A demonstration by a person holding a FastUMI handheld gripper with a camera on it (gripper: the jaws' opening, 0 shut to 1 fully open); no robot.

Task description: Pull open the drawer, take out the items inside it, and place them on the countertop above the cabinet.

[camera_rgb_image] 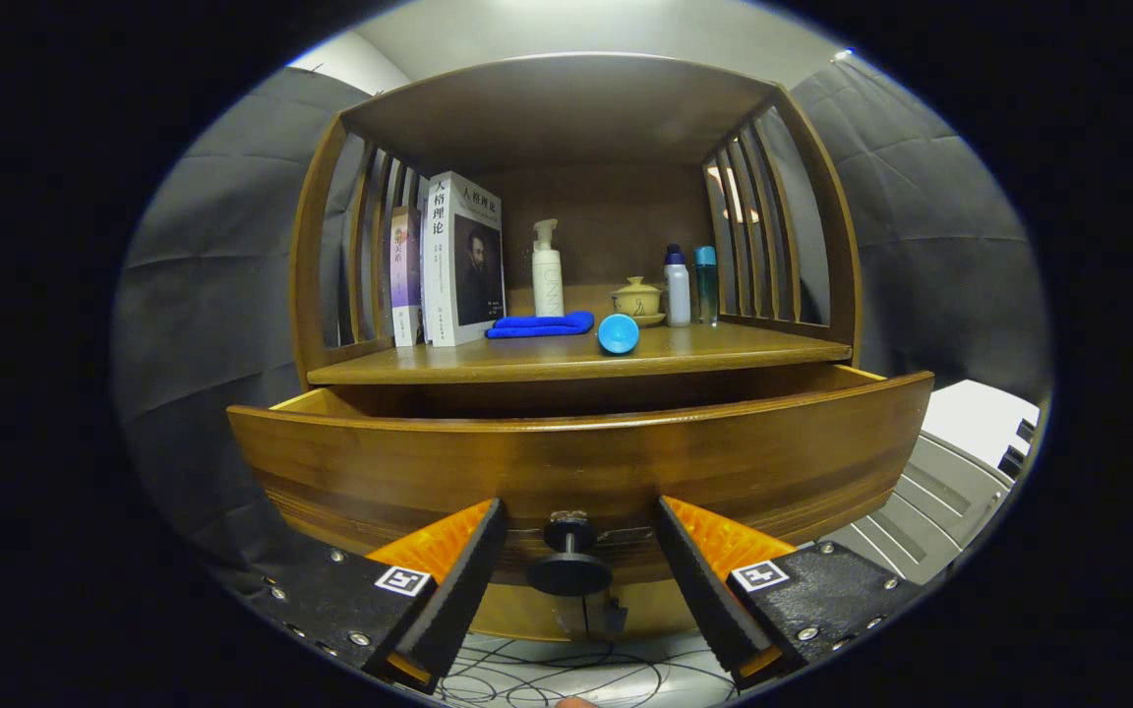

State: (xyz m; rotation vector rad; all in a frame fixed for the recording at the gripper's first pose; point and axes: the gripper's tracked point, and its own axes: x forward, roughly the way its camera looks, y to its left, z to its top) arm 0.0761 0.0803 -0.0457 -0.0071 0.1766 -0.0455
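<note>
The wooden drawer [576, 457] stands pulled out from the cabinet, its curved front facing me; its inside is hidden behind that front. A black round knob [569, 565] sticks out low on the drawer front. My gripper [576, 536] is open, its black-padded fingers [473, 580] spread to either side of the knob without touching it. Above the drawer lies the countertop [724, 346] of the cabinet. On it rest a folded blue cloth [540, 325] and a small blue cup [618, 333] tipped on its side.
On the countertop stand two books [463, 258] at the left, a white pump bottle [547, 270], a yellow lidded cup [637, 298], and two small bottles [690, 285] at the right. Slatted wooden sides and a roof enclose the shelf. Cables lie on the floor below.
</note>
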